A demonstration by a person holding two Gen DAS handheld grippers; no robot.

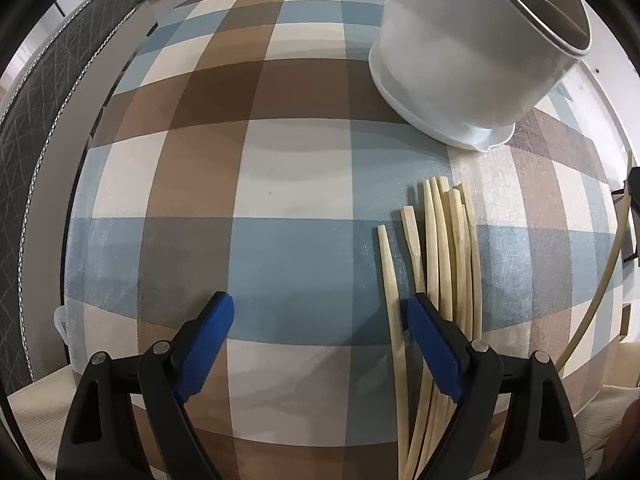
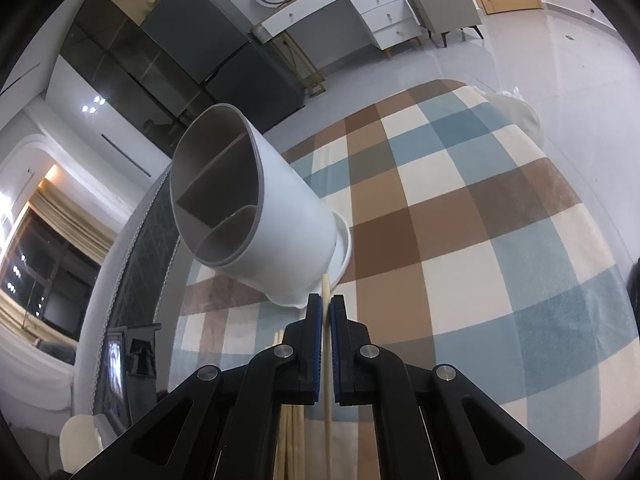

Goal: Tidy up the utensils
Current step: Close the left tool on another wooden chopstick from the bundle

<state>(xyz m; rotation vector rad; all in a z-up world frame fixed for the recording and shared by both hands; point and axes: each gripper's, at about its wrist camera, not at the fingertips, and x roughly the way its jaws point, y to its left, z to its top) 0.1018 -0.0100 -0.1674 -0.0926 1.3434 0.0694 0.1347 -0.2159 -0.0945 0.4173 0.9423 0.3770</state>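
Observation:
Several pale wooden chopsticks (image 1: 442, 248) lie side by side on the checked tablecloth (image 1: 288, 184), in front of a white divided utensil holder (image 1: 460, 60). My left gripper (image 1: 320, 304) points down at the cloth with its blue pads wide apart. Its right finger (image 1: 432, 340) overlaps the bundle, and the leftmost stick lies just inside it. My right gripper (image 2: 326, 304) is shut on a single chopstick (image 2: 326, 285), whose tip pokes out toward the base of the holder (image 2: 248, 208). More chopsticks (image 2: 289, 432) show below the right gripper's left finger.
The holder stands in a white drip saucer (image 1: 452, 132) with a small spout. A padded dark chair back (image 1: 44, 128) runs along the table's left side. A dark cabinet (image 2: 192, 56) and a white dresser (image 2: 360, 8) stand across the tiled floor.

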